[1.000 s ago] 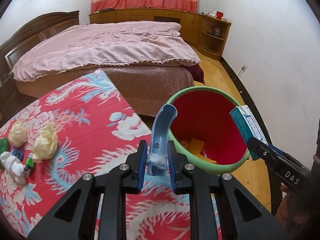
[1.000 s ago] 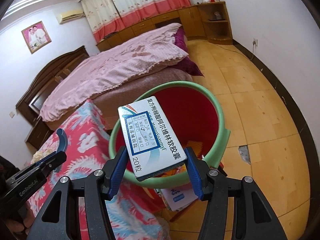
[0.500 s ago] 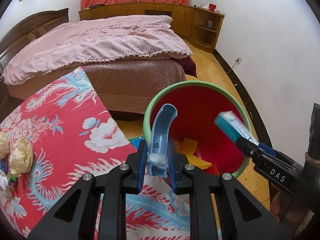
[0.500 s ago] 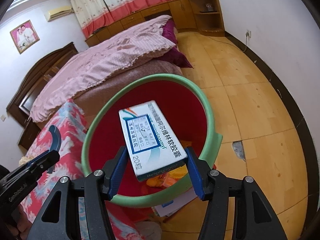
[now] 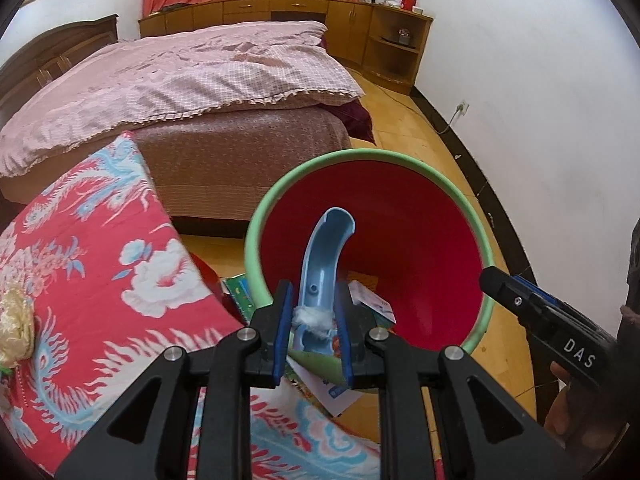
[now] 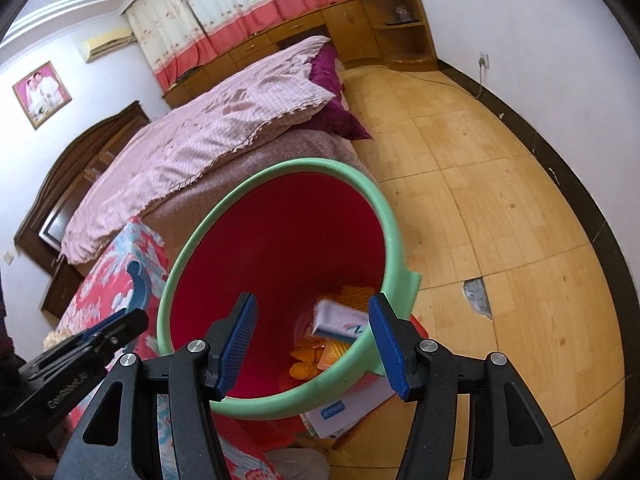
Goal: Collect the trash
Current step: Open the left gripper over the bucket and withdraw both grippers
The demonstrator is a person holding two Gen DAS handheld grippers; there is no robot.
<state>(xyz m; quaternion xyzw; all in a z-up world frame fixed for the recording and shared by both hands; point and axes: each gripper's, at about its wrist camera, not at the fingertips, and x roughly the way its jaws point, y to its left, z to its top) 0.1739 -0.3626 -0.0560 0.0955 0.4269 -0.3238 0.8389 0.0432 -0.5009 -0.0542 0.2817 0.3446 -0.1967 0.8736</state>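
blue curved plastic piece (image 5: 324,256) w/ fluff, clamped in left hand-held gripper (image 5: 313,322); right hand-held gripper (image 6: 314,344) open, empty over bucket (image 6: 394,248).

A curved light-blue plastic piece (image 5: 322,268) stands upright over the red, green-rimmed bin (image 6: 280,240); a white medicine box (image 6: 340,318) lies inside.

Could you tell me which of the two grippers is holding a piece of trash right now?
The left gripper: it clamps a curved blue plastic piece; the right gripper's jaws are empty.
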